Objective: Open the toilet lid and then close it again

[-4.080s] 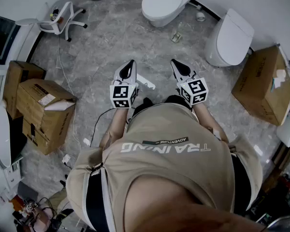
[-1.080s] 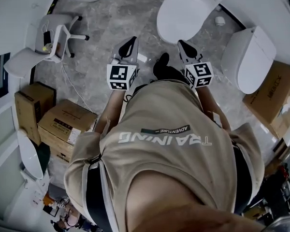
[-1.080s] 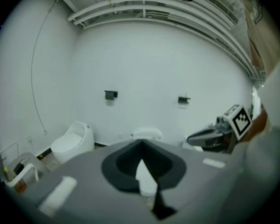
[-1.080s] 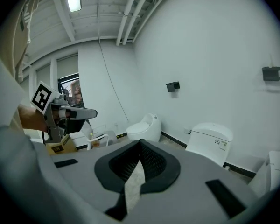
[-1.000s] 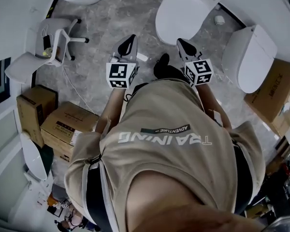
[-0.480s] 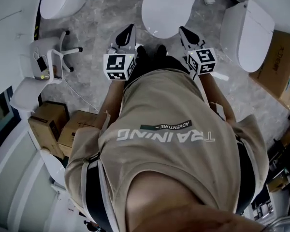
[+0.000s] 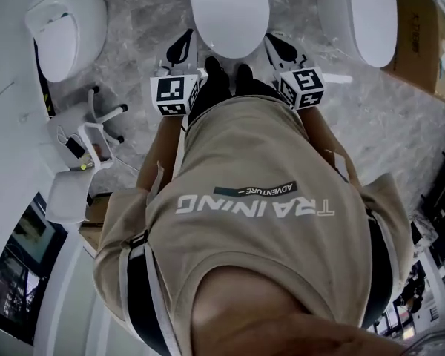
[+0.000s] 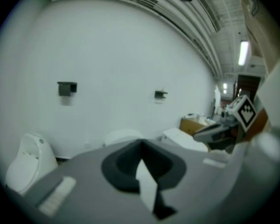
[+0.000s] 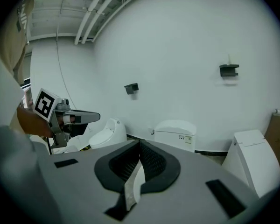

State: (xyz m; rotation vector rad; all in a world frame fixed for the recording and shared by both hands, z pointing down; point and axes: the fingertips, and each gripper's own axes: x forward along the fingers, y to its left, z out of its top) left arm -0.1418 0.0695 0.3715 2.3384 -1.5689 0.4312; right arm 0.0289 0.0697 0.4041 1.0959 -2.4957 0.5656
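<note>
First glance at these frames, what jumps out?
The person's beige shirt fills the middle of the head view. Just ahead, at top centre, stands a white toilet with its lid down, flanked by the left tool and right tool, both shut and empty. Two more toilets sit either side of it, one at top left and one at top right.

Glossy toilet lid [image 7: 228,13], perhaps plastic
</note>
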